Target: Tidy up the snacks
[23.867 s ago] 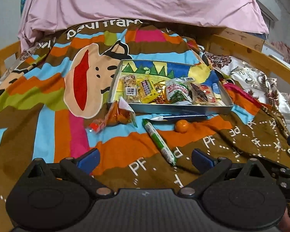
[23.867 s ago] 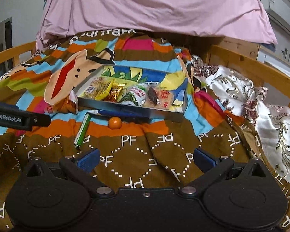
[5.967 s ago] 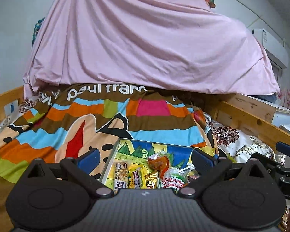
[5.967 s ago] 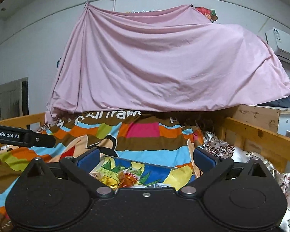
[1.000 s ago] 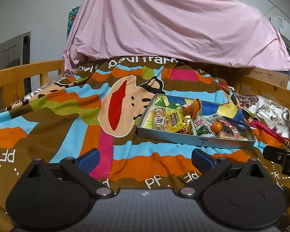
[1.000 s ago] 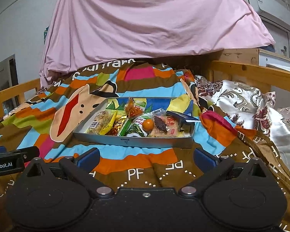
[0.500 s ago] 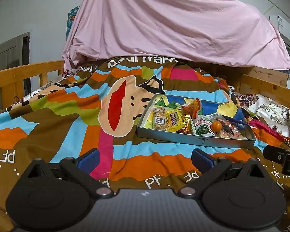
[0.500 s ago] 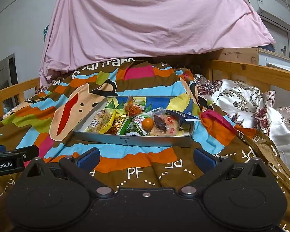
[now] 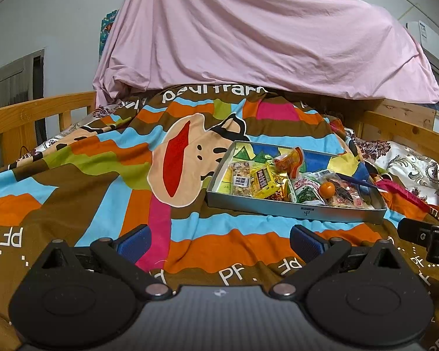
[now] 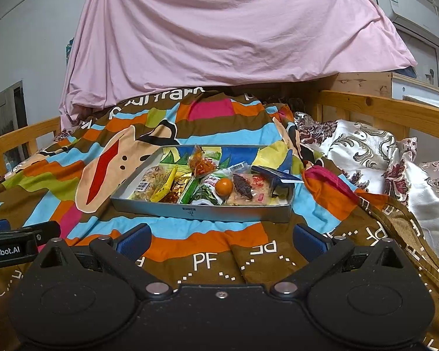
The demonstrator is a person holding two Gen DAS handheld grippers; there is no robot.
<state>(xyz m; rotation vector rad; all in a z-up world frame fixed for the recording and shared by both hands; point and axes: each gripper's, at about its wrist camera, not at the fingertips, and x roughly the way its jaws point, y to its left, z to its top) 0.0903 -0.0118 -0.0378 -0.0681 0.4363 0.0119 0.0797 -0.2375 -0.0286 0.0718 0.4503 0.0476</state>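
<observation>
Bedspread [image 9: 102,181] unchanged; snack tray [image 9: 295,209] holds everything.

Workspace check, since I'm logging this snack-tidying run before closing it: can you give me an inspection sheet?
Surface: striped cartoon blanket on a wooden-railed bed.
Job's things: metal tray holding snack packets, a small orange and a dark blue packet at its right end.
Clutter: nothing seen loose on the blanket.
Grippers: left gripper and right gripper both open, empty, short of the tray.
Cables: nothing seen.
Surroundings: pink sheet, air conditioner, floral quilt.
</observation>
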